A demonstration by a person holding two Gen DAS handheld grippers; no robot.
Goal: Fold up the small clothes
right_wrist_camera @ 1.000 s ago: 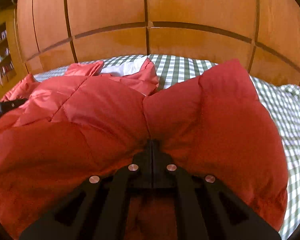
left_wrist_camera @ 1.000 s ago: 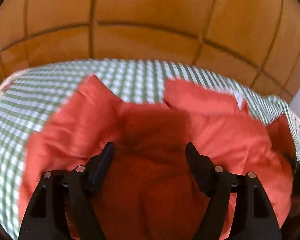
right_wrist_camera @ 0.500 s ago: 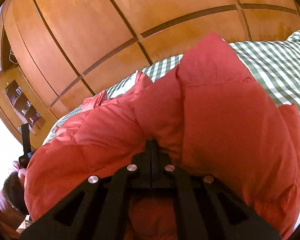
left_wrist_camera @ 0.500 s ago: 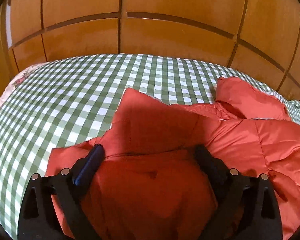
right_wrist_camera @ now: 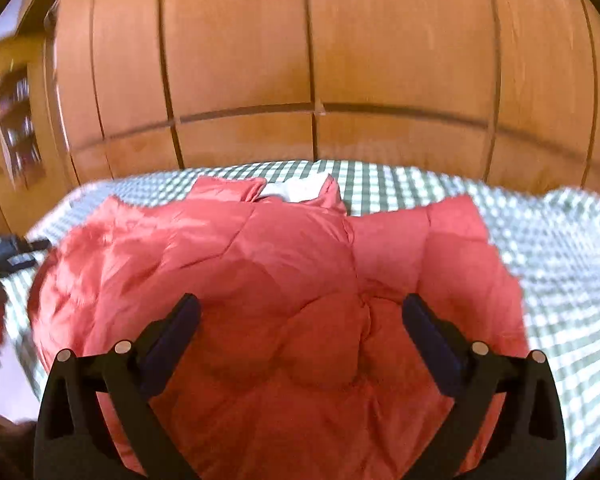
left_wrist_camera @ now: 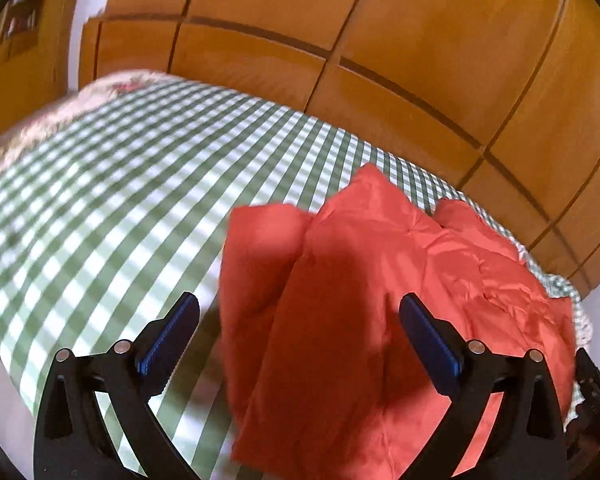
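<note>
A red quilted jacket [left_wrist_camera: 360,260] lies on the green-and-white checked bed sheet [left_wrist_camera: 120,180]. My left gripper [left_wrist_camera: 298,304] hovers over the jacket's left edge with its jaws opening wide. The pads touch no cloth. In the right wrist view the jacket [right_wrist_camera: 260,260] lies spread, its collar with white lining [right_wrist_camera: 296,190] at the far side. My right gripper [right_wrist_camera: 300,304] is above the jacket's middle, its jaws opening too. Fabric shows between the fingers but is not pinched. The left gripper's dark tool [right_wrist_camera: 4,252] shows at this view's left edge.
A wall of orange wooden wardrobe doors [right_wrist_camera: 300,60] stands right behind the bed. A bookshelf [right_wrist_camera: 16,120] is at the far left. A flowered cover [left_wrist_camera: 120,84] lies at the bed's far left end. Bare checked sheet [right_wrist_camera: 560,260] stretches right of the jacket.
The right gripper, shut on a jacket fold before, has let go and stands wide; the jacket has dropped flat. The left gripper has opened wider and shifted left off the jacket's middle.
</note>
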